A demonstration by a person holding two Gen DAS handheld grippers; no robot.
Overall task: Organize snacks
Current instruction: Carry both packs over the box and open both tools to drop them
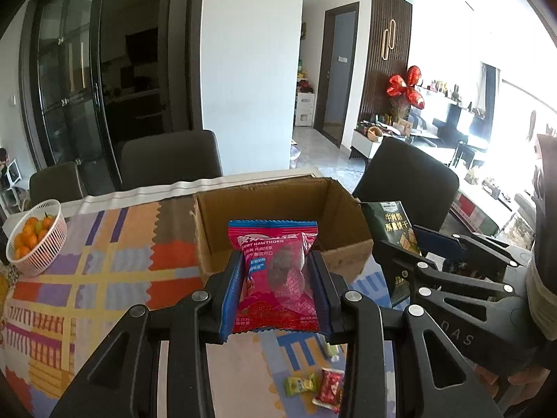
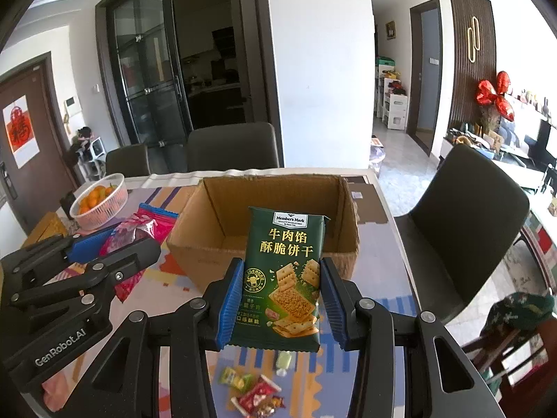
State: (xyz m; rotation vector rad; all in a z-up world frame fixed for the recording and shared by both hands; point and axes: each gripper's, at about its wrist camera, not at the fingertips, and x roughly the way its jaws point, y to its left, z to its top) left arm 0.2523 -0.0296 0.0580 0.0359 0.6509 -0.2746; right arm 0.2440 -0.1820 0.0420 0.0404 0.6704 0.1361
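A patchwork-clothed counter (image 2: 379, 299) carries a cardboard box (image 2: 209, 240) at 12 o'clock. The left gripper (image 1: 276, 278) clamps a pink hawthorn packet (image 1: 275, 271); the right gripper (image 2: 280, 292) clamps a green cracker packet (image 2: 283, 278). Dark chairs (image 2: 466, 230) surround.

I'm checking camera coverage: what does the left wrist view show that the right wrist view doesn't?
Only the left wrist view shows the pink hawthorn packet face-on, clamped in the left gripper. Only the right wrist view shows the brown door with a red paper sign and the green cracker packet face-on in the right gripper. Both show the open cardboard box, the basket of oranges and loose candies.
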